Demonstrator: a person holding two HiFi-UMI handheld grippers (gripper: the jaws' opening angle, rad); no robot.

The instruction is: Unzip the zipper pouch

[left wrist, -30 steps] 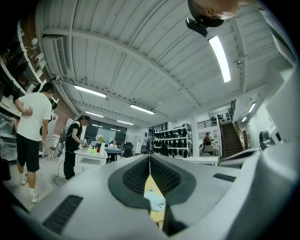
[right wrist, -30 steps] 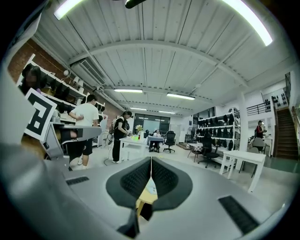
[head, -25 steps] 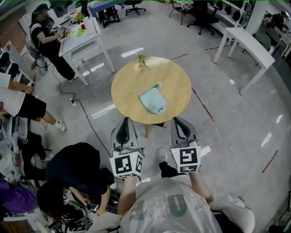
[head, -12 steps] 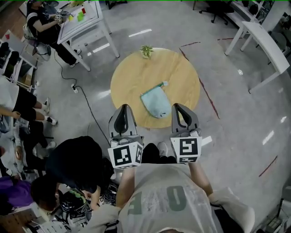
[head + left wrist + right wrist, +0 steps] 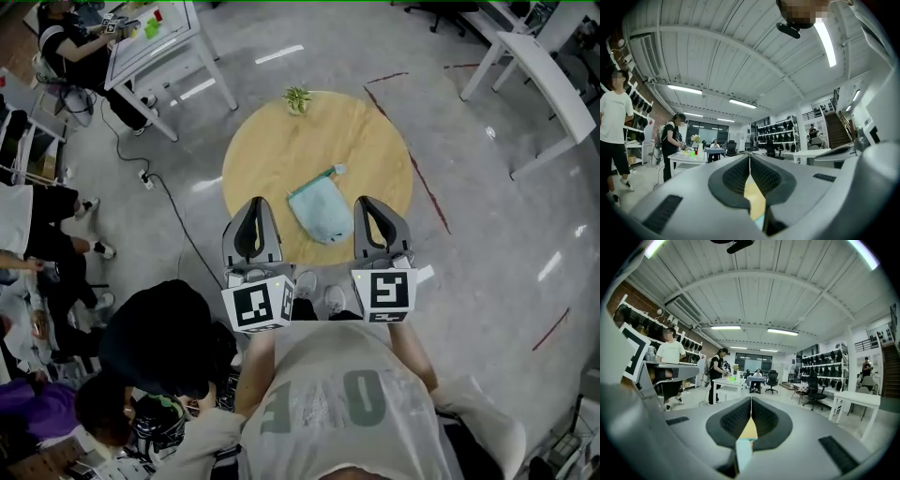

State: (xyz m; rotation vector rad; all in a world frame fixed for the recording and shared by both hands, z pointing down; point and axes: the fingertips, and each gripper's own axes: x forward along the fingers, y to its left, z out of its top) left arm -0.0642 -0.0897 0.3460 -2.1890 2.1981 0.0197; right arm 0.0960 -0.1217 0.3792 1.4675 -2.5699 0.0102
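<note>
A light blue zipper pouch (image 5: 321, 210) lies on the near half of the round wooden table (image 5: 281, 150), its zipper end (image 5: 336, 171) pointing away from me. My left gripper (image 5: 255, 202) is shut and empty over the table's near edge, just left of the pouch. My right gripper (image 5: 367, 202) is shut and empty just right of the pouch. Neither touches it. In the left gripper view the left gripper's (image 5: 749, 157) pads meet, with a sliver of table below them. In the right gripper view the right gripper's (image 5: 751, 401) pads also meet.
A small potted plant (image 5: 297, 97) stands at the table's far edge. A person in black (image 5: 155, 342) crouches at my left, and a cable (image 5: 178, 225) runs across the floor. White tables (image 5: 539, 70) stand at the back right and the back left (image 5: 159, 42).
I have stepped toward the table. Both grippers moved forward from short of the table edge to either side of the pouch. Their jaws stayed shut.
</note>
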